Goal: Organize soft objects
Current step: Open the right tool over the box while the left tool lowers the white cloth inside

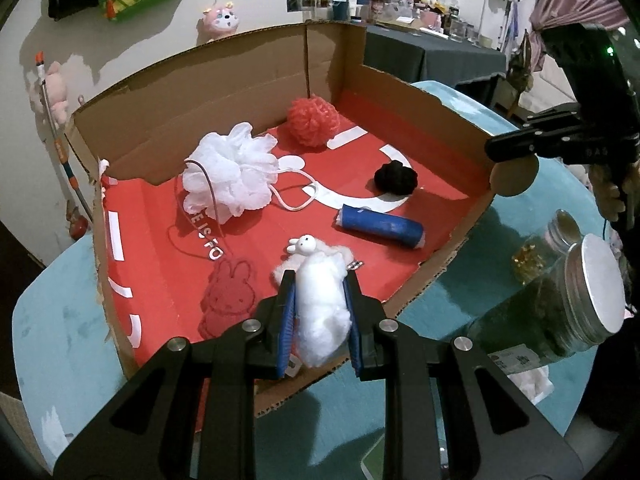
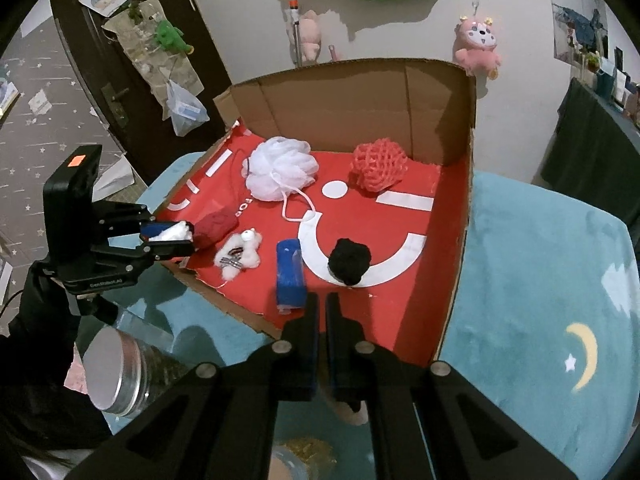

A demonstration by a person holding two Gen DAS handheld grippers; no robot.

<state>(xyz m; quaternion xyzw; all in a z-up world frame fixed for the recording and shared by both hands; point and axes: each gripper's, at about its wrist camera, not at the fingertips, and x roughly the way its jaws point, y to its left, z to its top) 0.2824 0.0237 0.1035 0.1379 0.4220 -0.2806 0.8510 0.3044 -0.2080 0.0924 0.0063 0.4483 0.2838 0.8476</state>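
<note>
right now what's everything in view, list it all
cardboard box: 1, brown with red floor, on teal table
bath pouf: 1, white, box back left
mesh sponge: 1, coral red, back corner
pompom: 1, black, box right
roll: 1, blue, lying near front
rabbit toy: 1, white, box front
jars: 2, metal lids, on table beside box
cotton wad: 1, white, in left gripper
left gripper: shut on cotton wad
right gripper: shut, empty

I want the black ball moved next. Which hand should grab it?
The right. Its fingers are shut and empty, close to the black ball. The left fingers are squeezing white cotton.
</note>
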